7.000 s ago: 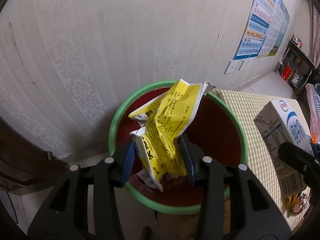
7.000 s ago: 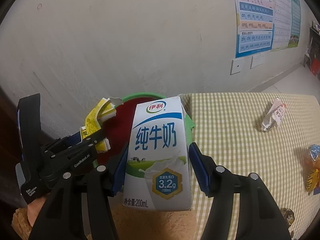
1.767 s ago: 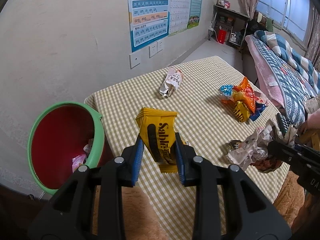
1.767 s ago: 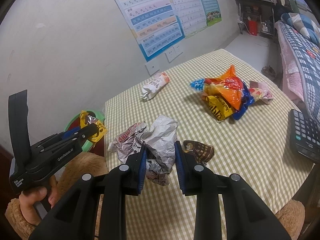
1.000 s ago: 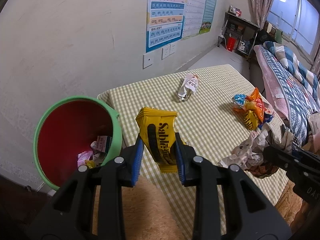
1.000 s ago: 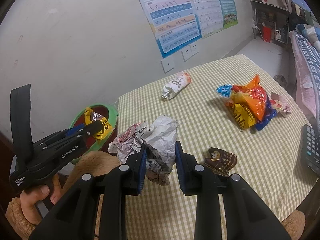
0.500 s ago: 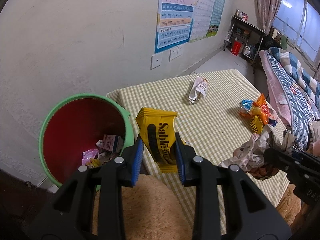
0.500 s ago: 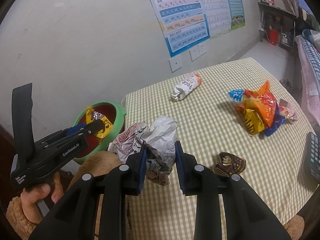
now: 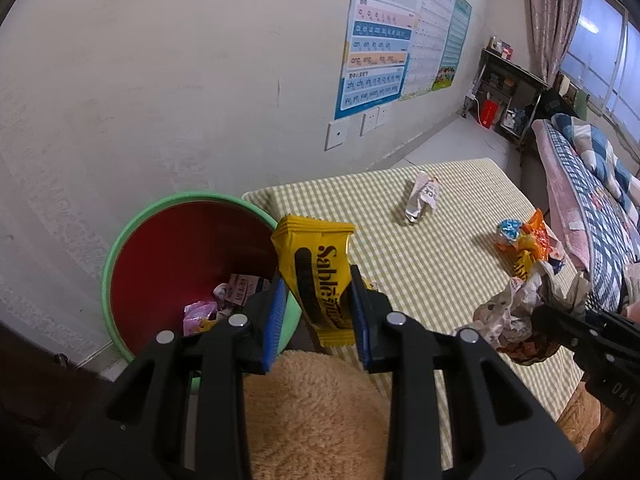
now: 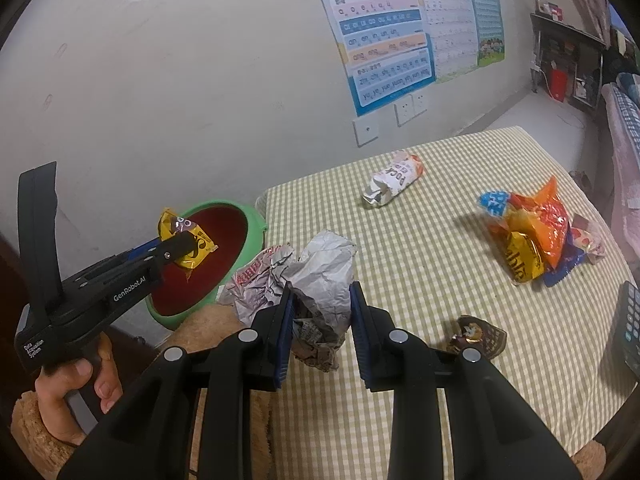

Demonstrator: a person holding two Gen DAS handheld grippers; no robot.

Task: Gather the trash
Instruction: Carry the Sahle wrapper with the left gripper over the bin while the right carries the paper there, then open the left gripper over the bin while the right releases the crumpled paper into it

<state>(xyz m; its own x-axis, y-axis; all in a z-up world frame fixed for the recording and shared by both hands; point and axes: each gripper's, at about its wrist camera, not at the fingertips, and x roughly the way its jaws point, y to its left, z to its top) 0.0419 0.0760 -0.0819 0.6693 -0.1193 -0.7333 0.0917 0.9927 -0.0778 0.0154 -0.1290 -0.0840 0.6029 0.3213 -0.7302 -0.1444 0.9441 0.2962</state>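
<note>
**Both tongs loaded beside the bin**

The left gripper [image 9: 318, 322] is pinching a yellow Sablé biscuit wrapper [image 9: 316, 276], which stands upright between the blue pads, its top edge above them. In the left wrist view the wrapper sits at the right rim of the green bin [image 9: 120, 248], at about 3 o'clock from the red inside; in the right wrist view the same wrapper [image 10: 186, 244] hangs over the bin's mouth [image 10: 256, 220]. A few scraps of trash [image 9: 224, 300] lie at the bottom of the bin.

The right gripper [image 10: 320, 328] is clamped on a crumpled silver foil bag [image 10: 316, 276], held above the near left corner of the checked tablecloth [image 10: 420, 272].

On the cloth, a crumpled white snack packet [image 10: 392, 186] lies at 12 o'clock from the foil bag, a heap of orange, blue and yellow wrappers [image 10: 532, 232] at 2 o'clock, and a small dark brown wrapper [image 10: 478, 336] at 4 o'clock just beside the right gripper. A remote control [image 10: 628, 328] shows at the right edge.

A hand [image 10: 80, 384] in a fuzzy tan sleeve holds the left tool's handle.
</note>
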